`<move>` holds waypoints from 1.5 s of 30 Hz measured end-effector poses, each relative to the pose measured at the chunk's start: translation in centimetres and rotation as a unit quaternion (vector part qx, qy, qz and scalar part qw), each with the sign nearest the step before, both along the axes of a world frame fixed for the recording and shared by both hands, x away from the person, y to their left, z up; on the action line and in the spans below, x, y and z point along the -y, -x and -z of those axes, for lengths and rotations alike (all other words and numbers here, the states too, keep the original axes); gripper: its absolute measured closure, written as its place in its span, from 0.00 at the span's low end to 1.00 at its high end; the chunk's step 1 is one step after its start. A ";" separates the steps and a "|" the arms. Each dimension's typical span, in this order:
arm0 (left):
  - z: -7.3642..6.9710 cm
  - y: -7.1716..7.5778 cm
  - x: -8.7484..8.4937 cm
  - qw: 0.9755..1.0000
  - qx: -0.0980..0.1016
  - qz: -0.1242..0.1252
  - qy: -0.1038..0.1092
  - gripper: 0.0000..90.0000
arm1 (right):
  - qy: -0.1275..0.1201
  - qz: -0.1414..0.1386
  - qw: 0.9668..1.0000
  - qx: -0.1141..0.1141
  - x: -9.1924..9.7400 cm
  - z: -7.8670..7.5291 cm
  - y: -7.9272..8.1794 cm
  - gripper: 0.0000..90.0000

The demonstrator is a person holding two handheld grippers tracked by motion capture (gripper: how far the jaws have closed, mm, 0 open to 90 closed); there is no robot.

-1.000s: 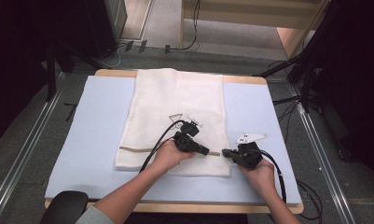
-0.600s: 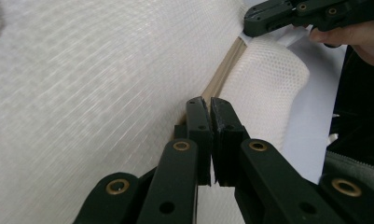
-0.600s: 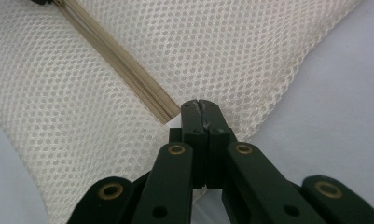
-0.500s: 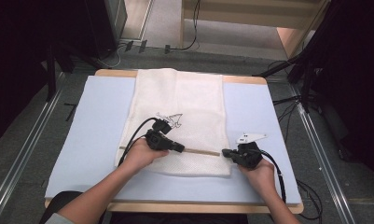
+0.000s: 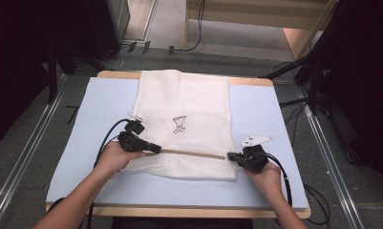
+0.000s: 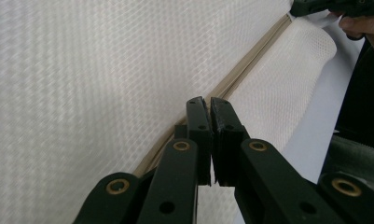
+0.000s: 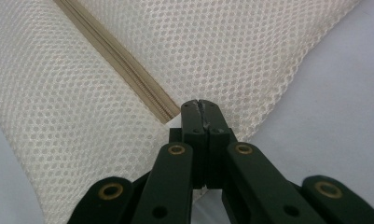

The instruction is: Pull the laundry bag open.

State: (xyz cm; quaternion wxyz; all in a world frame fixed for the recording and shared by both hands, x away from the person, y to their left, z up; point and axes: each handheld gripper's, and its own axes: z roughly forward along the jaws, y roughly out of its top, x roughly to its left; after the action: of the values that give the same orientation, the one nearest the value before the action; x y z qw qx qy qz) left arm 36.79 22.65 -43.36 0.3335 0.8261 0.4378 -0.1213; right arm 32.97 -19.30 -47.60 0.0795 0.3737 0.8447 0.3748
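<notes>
A white mesh bag (image 5: 189, 95) lies flat on the pale blue mat (image 5: 96, 112). A beige zipper (image 5: 194, 153) runs across its near end. My left gripper (image 5: 158, 148) sits at the zipper's left part with its jaws pressed together on the zipper pull, which is hidden between them. In the left gripper view the gripper (image 6: 208, 101) rests right over the zipper (image 6: 250, 65). At the bag's right edge my right gripper (image 5: 229, 155) pinches the mesh. Its own view has the gripper (image 7: 201, 105) shut where the zipper (image 7: 124, 60) ends.
A small black print (image 5: 179, 124) marks the bag's middle. The mat covers a wooden table (image 5: 179, 211). Metal rails (image 5: 323, 143) and cables (image 5: 179, 47) lie on the floor around it. The right gripper (image 6: 324, 5) appears far off in the left gripper view.
My left gripper has slid leftward along the zipper line, from near the bag's middle to its left part. The right gripper has stayed in place.
</notes>
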 end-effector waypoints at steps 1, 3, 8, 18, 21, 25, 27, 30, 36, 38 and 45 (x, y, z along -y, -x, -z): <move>0.0 0.0 -0.8 1.000 -0.005 -0.008 0.000 0.99 | 0.002 -0.001 1.000 0.002 0.0 0.0 0.0 1.00; 0.0 0.1 -2.6 1.000 -0.005 -0.030 0.000 0.99 | 0.003 -0.001 1.000 0.000 0.0 0.0 0.0 1.00; -0.2 0.6 -6.2 0.998 -0.003 -0.063 -0.012 0.99 | 0.001 -0.006 1.000 -0.006 0.0 -0.1 -0.3 1.00; -0.2 1.5 -9.9 0.994 0.010 -0.109 -0.028 0.99 | 0.000 -0.016 1.000 -0.014 0.1 -0.2 -0.7 1.00; -0.2 1.6 -10.3 0.992 0.013 -0.123 -0.037 0.99 | 0.004 -0.021 1.000 -0.012 0.1 -0.2 -0.8 1.00; 0.1 1.7 -11.2 0.990 0.010 -0.132 -0.044 0.99 | 0.001 -0.021 1.000 -0.018 0.2 -0.2 -0.9 1.00; 0.1 1.7 -11.1 0.990 0.013 -0.133 -0.053 0.99 | 0.000 -0.020 1.000 -0.020 0.2 -0.2 -1.0 1.00; -0.1 2.0 -11.1 0.990 0.018 -0.134 -0.046 0.99 | 0.003 -0.021 1.000 -0.020 0.2 -0.3 -1.0 1.00; 0.1 2.9 -11.1 0.991 0.017 -0.126 -0.036 0.98 | -0.001 -0.019 0.999 -0.026 0.2 -0.3 -1.1 1.00; 0.0 3.3 -11.2 0.991 0.023 -0.124 -0.033 0.98 | 0.002 -0.020 0.999 -0.030 0.2 -0.4 -1.2 1.00; -0.3 4.1 -11.5 0.991 0.051 -0.125 -0.019 0.80 | -0.020 -0.011 0.998 -0.055 0.7 -0.8 -1.6 0.90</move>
State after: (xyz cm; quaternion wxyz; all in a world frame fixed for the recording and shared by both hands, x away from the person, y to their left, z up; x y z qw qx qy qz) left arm 32.69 34.19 -43.11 0.3523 0.7761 0.5223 -0.0283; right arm 34.59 -19.95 -46.77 0.0212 0.3858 0.8444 0.3711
